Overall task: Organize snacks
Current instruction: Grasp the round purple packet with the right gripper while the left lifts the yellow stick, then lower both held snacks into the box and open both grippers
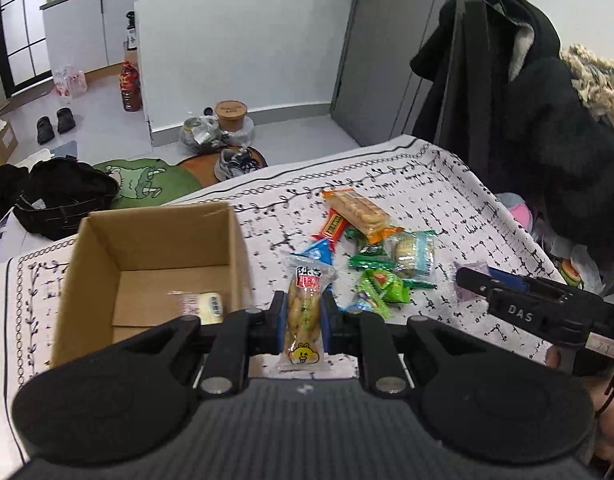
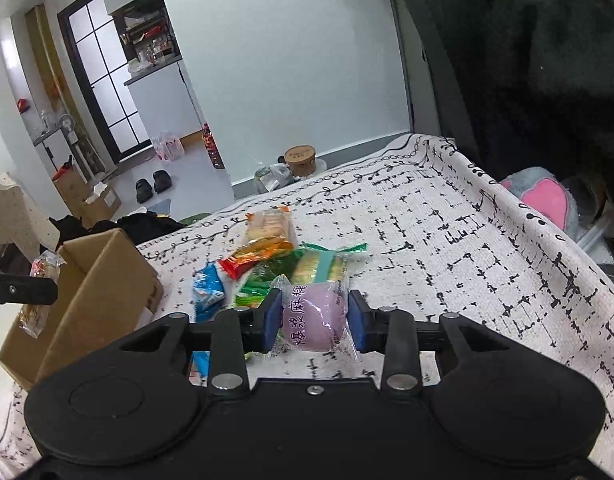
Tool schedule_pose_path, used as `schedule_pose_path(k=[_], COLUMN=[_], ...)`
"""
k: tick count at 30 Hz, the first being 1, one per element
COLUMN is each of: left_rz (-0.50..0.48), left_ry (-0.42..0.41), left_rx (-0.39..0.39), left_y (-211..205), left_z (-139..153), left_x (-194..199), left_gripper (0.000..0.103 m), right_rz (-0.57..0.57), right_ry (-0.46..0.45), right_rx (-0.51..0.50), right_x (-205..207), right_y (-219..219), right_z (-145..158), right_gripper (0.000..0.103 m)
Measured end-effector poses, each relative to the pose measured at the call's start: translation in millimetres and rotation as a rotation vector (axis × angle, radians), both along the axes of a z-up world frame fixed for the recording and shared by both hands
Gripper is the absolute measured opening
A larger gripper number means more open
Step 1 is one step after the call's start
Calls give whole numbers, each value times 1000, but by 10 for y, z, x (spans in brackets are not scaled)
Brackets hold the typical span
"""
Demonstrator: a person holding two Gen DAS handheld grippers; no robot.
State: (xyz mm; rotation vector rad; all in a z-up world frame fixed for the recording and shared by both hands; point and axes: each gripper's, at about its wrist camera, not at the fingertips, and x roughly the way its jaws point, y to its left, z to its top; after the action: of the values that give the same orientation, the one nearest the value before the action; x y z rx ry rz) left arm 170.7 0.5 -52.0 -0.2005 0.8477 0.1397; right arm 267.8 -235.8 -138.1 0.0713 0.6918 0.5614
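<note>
Snack pile [image 1: 371,252] spread beside cardboard box [image 1: 155,256], patterned tablecloth [image 2: 447,240] beneath, biscuit packet [image 1: 304,312] clamped in left gripper [image 1: 303,316], purple mochi [image 2: 313,316] pinched in right gripper [image 2: 313,320], black coats [image 1: 519,112] hung behind.

Right hand-held gripper [image 2: 313,320] grips purple, seemingly mochi, packet [image 2: 313,316].

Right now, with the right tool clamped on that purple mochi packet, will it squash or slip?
The purple mochi packet looks soft and rounded, so it probably dents under pressure. Its glossy clear wrapper may slide a little against the right tool. It seems light, so likely easy to carry.
</note>
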Motion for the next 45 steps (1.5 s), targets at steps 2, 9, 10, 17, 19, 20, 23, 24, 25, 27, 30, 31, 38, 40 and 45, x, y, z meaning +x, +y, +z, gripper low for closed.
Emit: schedule_pose_path(k=[2, 9, 10, 17, 19, 20, 23, 24, 25, 27, 30, 31, 38, 40, 45], left_rz=[14, 58, 63, 101, 114, 120, 130, 134, 137, 140, 167, 170, 226, 234, 249], left_ry=[-12, -44, -49, -80, -80, -79, -78, -80, -82, -83, -95, -98, -124, -134, -137], left_rx=[-5, -31, -35, -35, -37, -35, -36, -35, -34, -32, -22, -23, -71, -72, -77], left_y=[69, 302, 335, 606, 694, 739, 861, 906, 946, 1033, 1132, 1162, 1365, 1405, 1494], left_z=[11, -3, -9, -44, -75, -95, -146, -160, -172, -197, -209, -215, -215, -200, -206], left_x=[-55, -195, -207, -302, -327, -337, -352, -357, -361, -349, -372, -386, -550, -607, -714], left_gripper=[16, 16, 16, 16, 16, 16, 16, 16, 16, 17, 19, 19, 34, 40, 48], right_rz=[8, 27, 25, 39, 47, 51, 58, 60, 62, 68, 84, 90, 135, 154, 199], right_ry=[-7, -35, -35, -36, -40, -40, -39, -36, -33, -28, -29, -29, -27, -24, -6], right_rx=[1, -8, -7, -5, -7, -7, -10, -11, -12, -14, -15, -15, 6, 11, 17], right_x=[-54, -229, -242, -344, -371, -383, -413, -423, -435, -455, -475, -486, -569, -590, -592], right_y=[44, 237, 271, 548, 620, 658, 755, 793, 831, 918, 1024, 1065, 1386, 1487, 1730], right_z=[44, 214, 227, 271, 284, 292, 307, 316, 316, 330, 345, 351, 431, 442, 415], right_gripper=[34, 34, 34, 34, 34, 34, 34, 34, 34, 34, 34, 34, 34, 34, 35])
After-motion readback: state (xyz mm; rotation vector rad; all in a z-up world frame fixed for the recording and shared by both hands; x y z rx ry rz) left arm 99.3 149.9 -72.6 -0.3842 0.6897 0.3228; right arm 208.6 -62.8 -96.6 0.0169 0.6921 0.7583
